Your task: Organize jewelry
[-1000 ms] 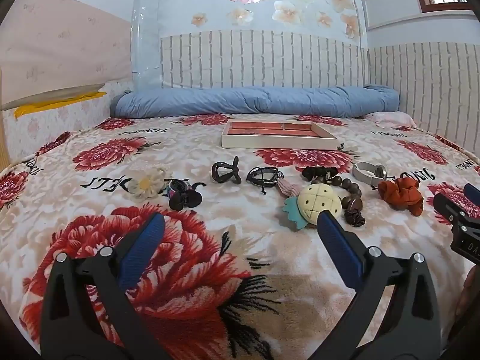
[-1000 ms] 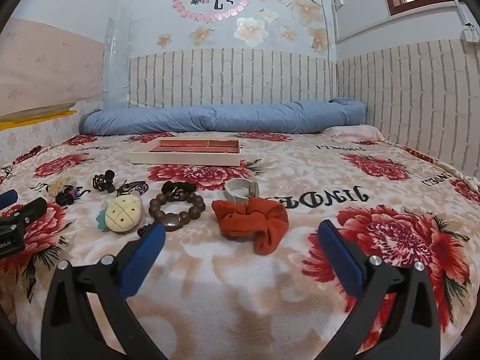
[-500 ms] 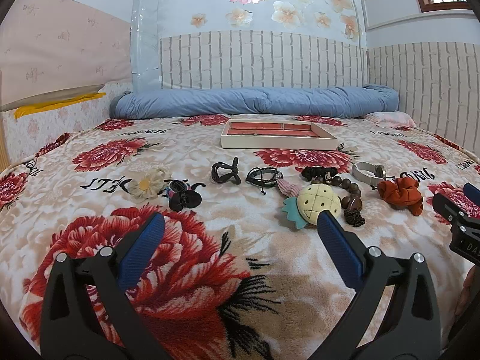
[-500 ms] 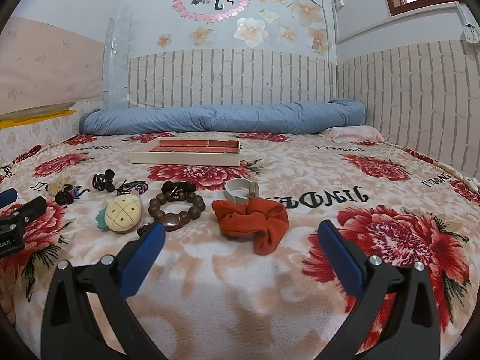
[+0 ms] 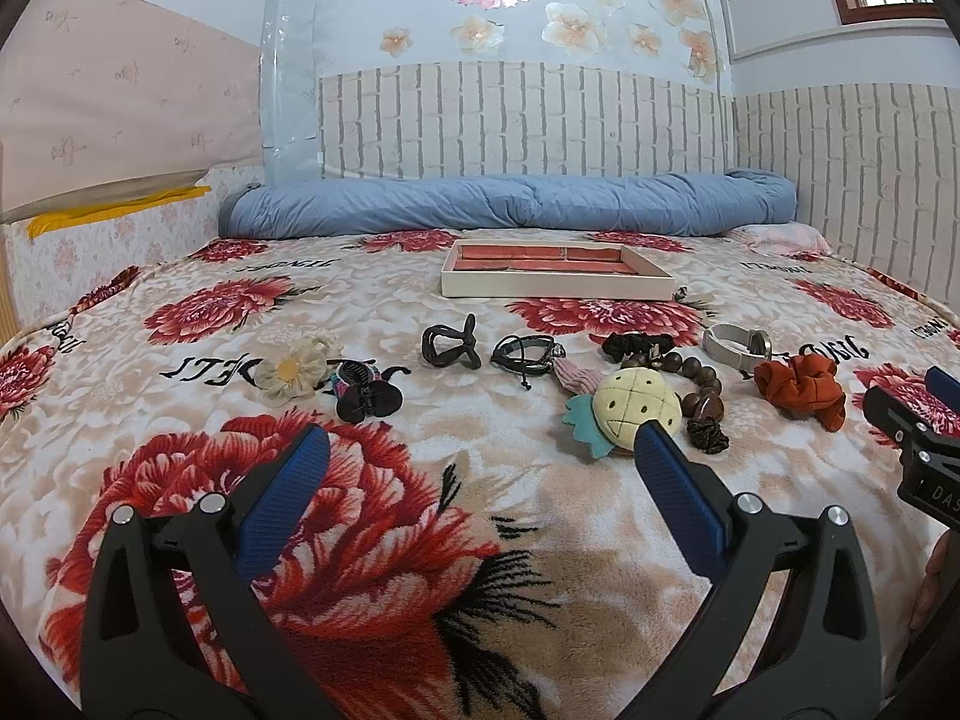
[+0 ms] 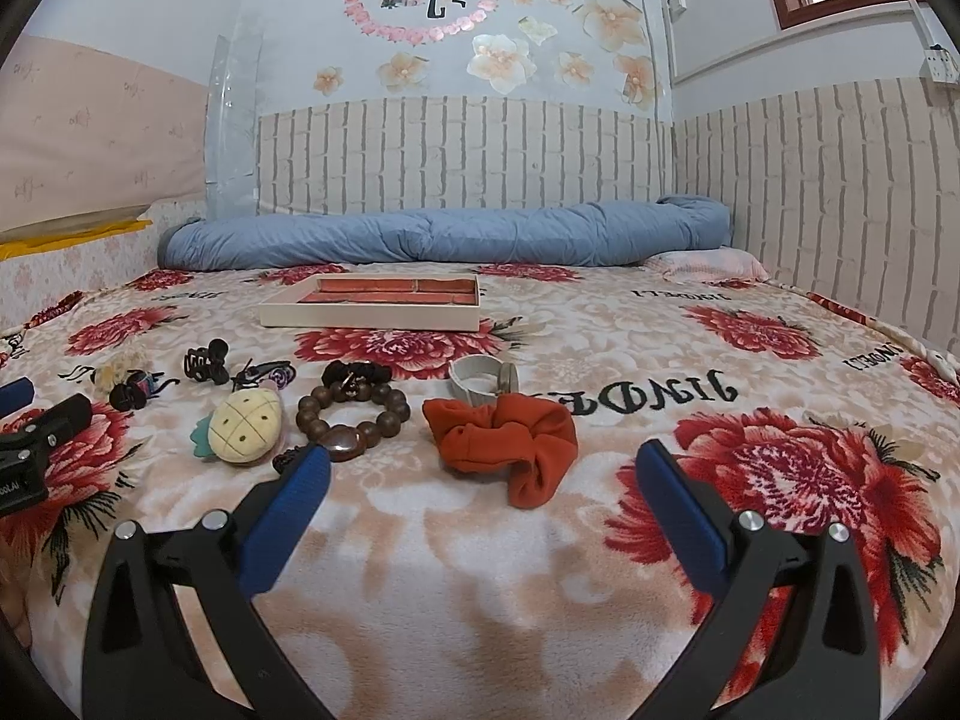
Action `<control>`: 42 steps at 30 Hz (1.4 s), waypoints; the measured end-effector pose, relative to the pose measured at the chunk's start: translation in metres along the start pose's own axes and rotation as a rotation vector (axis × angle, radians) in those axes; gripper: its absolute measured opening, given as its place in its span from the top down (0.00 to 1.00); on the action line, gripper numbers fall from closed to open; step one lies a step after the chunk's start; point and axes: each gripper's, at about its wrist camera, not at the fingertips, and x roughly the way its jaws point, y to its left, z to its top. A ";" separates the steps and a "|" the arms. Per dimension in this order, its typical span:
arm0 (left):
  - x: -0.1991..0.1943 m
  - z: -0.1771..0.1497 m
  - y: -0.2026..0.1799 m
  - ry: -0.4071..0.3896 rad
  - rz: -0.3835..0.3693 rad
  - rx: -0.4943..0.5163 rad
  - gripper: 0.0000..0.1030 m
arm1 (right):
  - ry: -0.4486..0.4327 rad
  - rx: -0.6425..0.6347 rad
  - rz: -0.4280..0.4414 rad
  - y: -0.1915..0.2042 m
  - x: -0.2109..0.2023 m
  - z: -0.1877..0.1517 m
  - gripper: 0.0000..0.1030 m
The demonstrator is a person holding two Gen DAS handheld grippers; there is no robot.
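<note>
A row of accessories lies across the floral blanket: a cream fabric flower (image 5: 295,373), a dark hair claw (image 5: 367,399), a black clip (image 5: 451,345), a black cord bracelet (image 5: 523,354), a pineapple plush (image 5: 636,408) (image 6: 247,425), a wooden bead bracelet (image 6: 354,417), a grey watch (image 6: 483,379) and an orange scrunchie (image 6: 510,441) (image 5: 801,387). Behind them sits a cream tray (image 5: 555,287) (image 6: 369,317) with red compartments. My left gripper (image 5: 480,456) hovers open short of the pineapple plush. My right gripper (image 6: 483,471) is open just before the scrunchie. Neither holds anything.
A rolled blue duvet (image 5: 510,204) lies along the brick-pattern wall at the back. A pink pillow (image 6: 708,264) rests at the far right. The bed's left edge meets a floral side panel (image 5: 90,240). Bare blanket stretches to the right of the scrunchie.
</note>
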 end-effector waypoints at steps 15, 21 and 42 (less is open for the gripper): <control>0.001 0.001 0.000 -0.001 -0.001 0.001 0.05 | 0.000 0.000 0.000 0.001 0.001 0.000 0.04; 0.000 0.001 0.000 -0.002 -0.001 0.000 0.05 | 0.000 0.000 0.000 0.001 0.001 0.000 0.04; 0.001 0.003 -0.001 -0.001 -0.002 0.003 0.05 | 0.003 0.003 0.000 0.000 0.003 -0.003 0.04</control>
